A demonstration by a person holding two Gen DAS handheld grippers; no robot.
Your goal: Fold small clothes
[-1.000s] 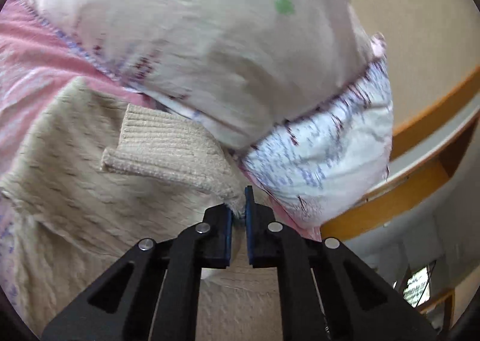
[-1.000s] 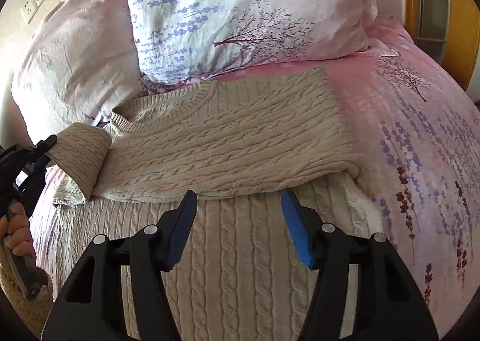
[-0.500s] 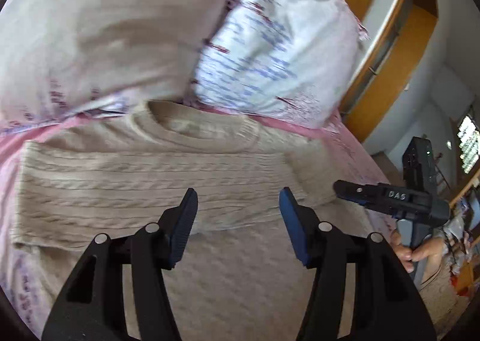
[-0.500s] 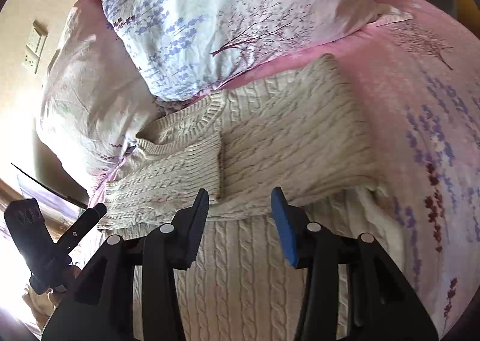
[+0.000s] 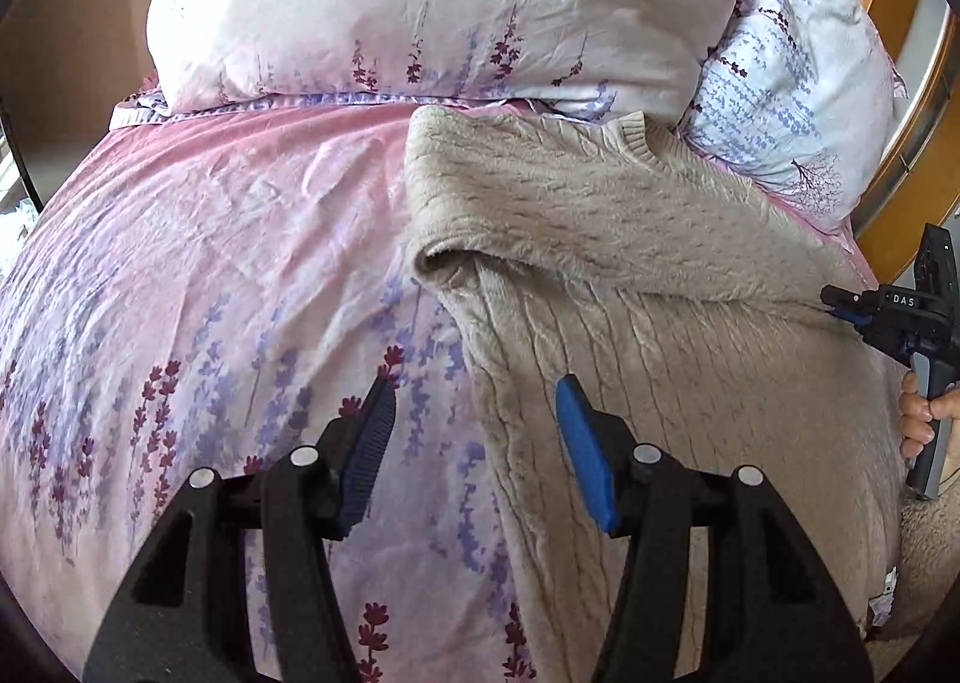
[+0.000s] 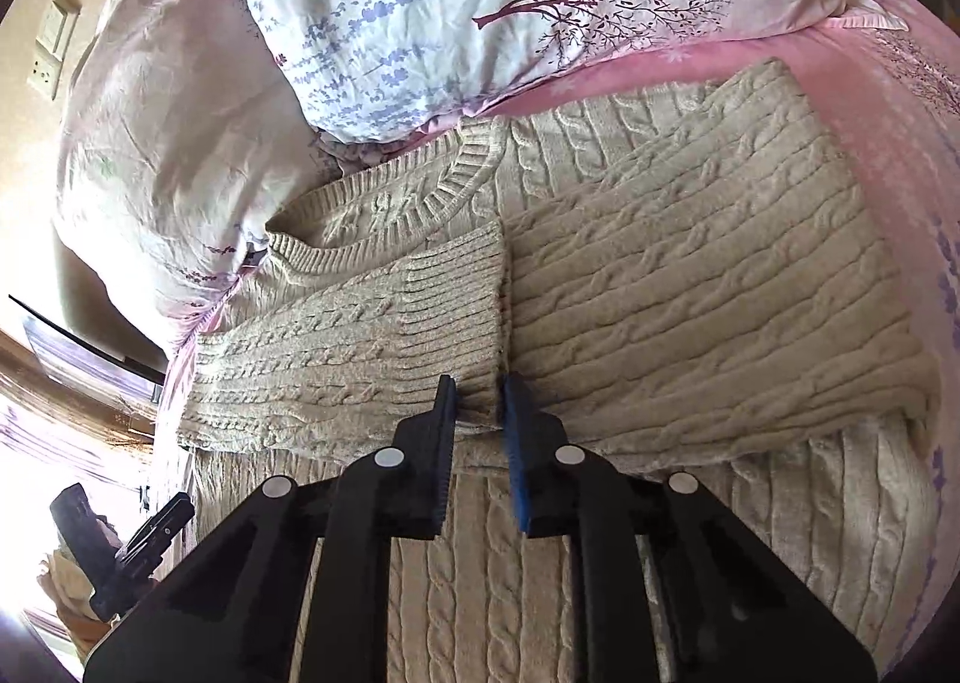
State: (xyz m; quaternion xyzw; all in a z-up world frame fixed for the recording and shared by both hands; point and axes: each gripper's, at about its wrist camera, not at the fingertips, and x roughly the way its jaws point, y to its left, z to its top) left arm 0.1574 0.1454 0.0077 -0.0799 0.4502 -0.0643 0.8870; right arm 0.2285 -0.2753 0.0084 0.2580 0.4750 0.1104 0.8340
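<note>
Cream cable-knit sweater (image 6: 660, 287) lies across the middle of the frame on the pink bedsheet (image 5: 210, 263), both sleeves already folded in. Right gripper (image 6: 480, 407) has just closed, pinching the left sleeve's cuff (image 6: 456, 299) – probably to straighten it. Left gripper (image 5: 474, 443) hangs open, empty, over the sweater's edge – likely lining up its next grab.

sweater (image 6: 690, 287) | beige cable-knit | flat on bed, both sleeves folded across chest
</note>
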